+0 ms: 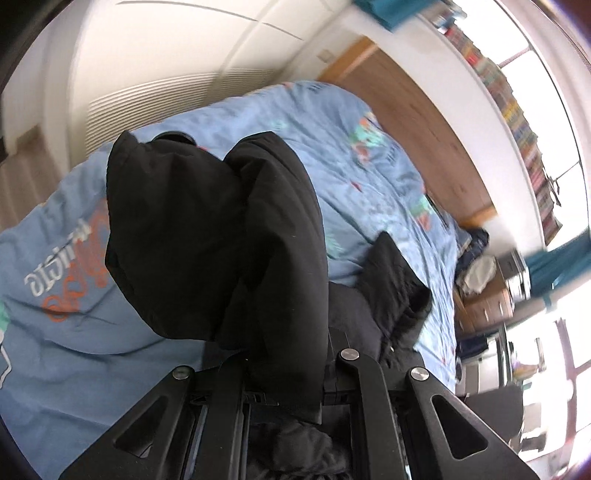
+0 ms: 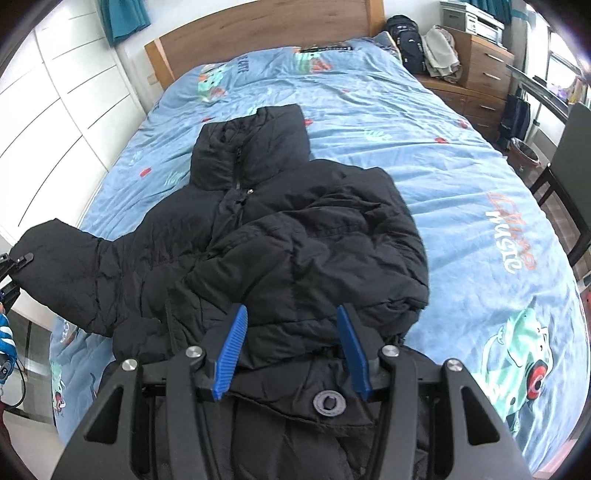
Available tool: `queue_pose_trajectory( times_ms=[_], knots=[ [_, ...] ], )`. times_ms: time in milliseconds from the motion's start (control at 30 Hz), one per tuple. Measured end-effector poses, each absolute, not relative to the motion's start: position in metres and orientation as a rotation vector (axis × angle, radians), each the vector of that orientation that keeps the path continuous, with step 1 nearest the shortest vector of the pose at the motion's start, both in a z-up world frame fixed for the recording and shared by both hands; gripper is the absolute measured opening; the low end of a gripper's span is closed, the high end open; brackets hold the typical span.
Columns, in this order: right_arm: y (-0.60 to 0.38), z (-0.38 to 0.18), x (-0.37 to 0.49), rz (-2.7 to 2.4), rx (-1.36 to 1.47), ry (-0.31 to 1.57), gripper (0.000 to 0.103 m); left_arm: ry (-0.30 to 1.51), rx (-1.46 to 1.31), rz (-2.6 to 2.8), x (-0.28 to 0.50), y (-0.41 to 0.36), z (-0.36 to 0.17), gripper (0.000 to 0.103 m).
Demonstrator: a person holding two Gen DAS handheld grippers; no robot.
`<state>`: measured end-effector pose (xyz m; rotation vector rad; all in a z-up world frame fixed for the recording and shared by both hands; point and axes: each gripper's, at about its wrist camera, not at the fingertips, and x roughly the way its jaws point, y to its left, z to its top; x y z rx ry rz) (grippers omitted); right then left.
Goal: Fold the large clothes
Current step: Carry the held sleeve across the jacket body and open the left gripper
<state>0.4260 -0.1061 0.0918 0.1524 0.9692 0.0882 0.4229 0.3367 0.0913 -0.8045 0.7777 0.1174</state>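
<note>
Lying on the bed is my big black puffy jacket [image 2: 295,236], front side up, with its tall collar [image 2: 255,144] pointing at the wooden headboard [image 2: 266,29]. One side of it is already folded over the middle, so it looks lumpy there. A round black snap [image 2: 328,400] shows on the hem close to me.

I see my right gripper [image 2: 295,354] just above the near hem. Its two blue pads [image 2: 231,354] stand partly apart, and they are not pinching anything. Black cloth lies under and between them, but I cannot tell if they touch it.

My left gripper [image 2: 16,258] is at the far left edge in the right view, and it is clamped tight on the sleeve [image 2: 62,266]. The sleeve is pulled up off the bed and stretched out to the side. In the left view the sleeve [image 1: 221,240] fills the middle and hides the fingers, so I cannot see the pads there. That view is blurry and tipped.

Under the jacket is a light blue blanket [image 2: 461,206] with cartoon frogs and orange letters. It covers the whole bed.

Farther out, a black backpack [image 2: 408,37] and a pile of pale clothes [image 2: 441,55] sit by the wooden drawers [image 2: 487,74] on the right. White cupboard doors [image 2: 55,110] run along the left side. A dark chair [image 2: 569,166] stands near the right edge.
</note>
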Motion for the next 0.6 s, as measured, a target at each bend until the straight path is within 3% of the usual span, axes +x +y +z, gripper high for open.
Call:
queue_pose_trajectory(
  times_ms=[600],
  knots=[
    [-0.171, 0.094, 0.403, -0.002, 0.227, 0.949, 0.049, 0.919, -0.618, -0.137, 0.475, 0.189, 0.086, 0.011]
  ],
)
